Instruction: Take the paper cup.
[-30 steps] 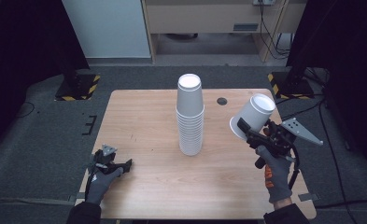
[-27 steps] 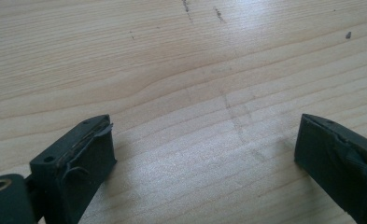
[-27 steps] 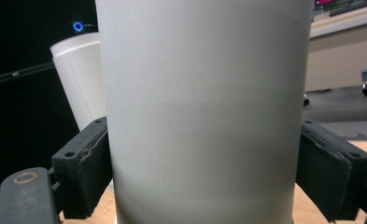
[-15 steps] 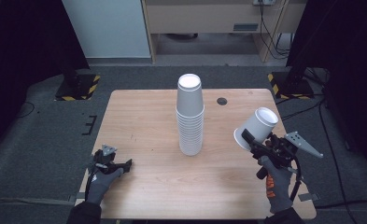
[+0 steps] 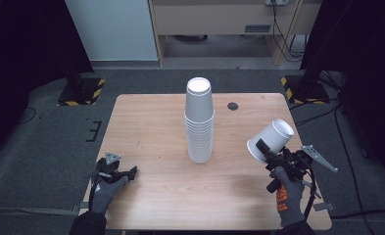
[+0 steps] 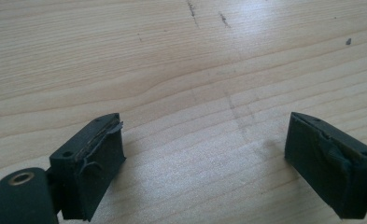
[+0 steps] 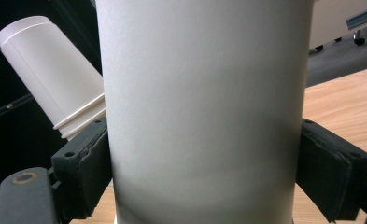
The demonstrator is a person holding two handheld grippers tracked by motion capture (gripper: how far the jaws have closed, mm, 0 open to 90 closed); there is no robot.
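— Two grippers over the wooden table (image 5: 151, 122) in the high view; where's the cup?
— The white paper cup (image 5: 272, 140) is off the table, tilted, pinched near its rim by the right gripper (image 5: 266, 151) above the table's right part. The tall stack of cups (image 5: 200, 120) stands upside down at the table's middle, well apart from it.
— And the other hand?
— The left gripper (image 5: 126, 172) lies low at the near left corner, held by a gloved hand (image 5: 104, 188).
— Its own camera?
— In the left gripper view the left gripper (image 6: 204, 158) has its jaws spread wide, bare wood between them, nothing touching either pad.
— The right gripper view?
— There the right gripper (image 7: 202, 177) presses both pads against the wall of the paper cup (image 7: 204, 102), one on each side. The stack of cups (image 7: 50, 74) leans across the upper left behind it, and the table (image 7: 344, 98) shows at the right.
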